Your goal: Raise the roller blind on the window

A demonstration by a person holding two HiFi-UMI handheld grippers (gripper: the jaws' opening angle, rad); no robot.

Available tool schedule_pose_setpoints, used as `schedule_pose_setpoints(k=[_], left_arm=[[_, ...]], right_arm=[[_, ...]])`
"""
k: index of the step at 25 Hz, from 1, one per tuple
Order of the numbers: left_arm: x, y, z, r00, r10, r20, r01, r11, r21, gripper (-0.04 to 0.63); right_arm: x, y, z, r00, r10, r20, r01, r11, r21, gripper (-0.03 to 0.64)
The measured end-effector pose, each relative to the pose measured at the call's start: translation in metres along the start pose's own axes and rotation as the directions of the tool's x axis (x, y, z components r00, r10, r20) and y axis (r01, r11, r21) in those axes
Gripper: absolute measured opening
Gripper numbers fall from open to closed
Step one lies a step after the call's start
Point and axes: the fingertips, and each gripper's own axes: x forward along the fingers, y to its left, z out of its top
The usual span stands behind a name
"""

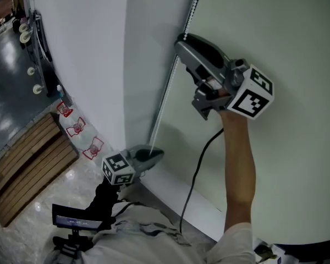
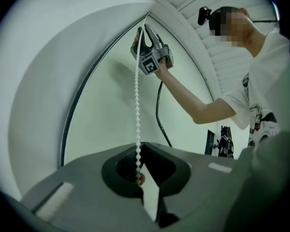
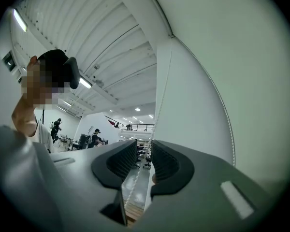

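Note:
The white roller blind point(image 1: 99, 65) hangs left of the pale wall. Its white bead chain point(image 1: 166, 95) runs down the blind's right edge. Low down, my left gripper point(image 1: 157, 154) is shut on the chain point(image 2: 137, 105), which rises taut from between its closed jaws point(image 2: 137, 170). High up, my right gripper point(image 1: 180, 39) is at the same chain, also seen from below in the left gripper view point(image 2: 144, 33). Its jaws point(image 3: 144, 161) stand open with a narrow gap, and the chain point(image 3: 130, 182) passes through the gap without being pinched.
A black cable point(image 1: 195, 175) hangs from the right gripper along the wall. A slatted wooden bench point(image 1: 27, 158) and red-and-white stickers point(image 1: 77, 126) lie at lower left. A small black stand point(image 1: 74, 221) is by my feet. People point(image 3: 94, 137) work far off.

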Motion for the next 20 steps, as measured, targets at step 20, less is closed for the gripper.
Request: schedule_pose_setpoints(k=[20], left_arm=[[-0.004,0.001,-0.007,1.0,0.009,-0.008,-0.01,1.0,-0.022,-0.002]], right_arm=[[0.004,0.002,0.018,1.0,0.004,0.017,-0.005,0.998,0.07,0.014]])
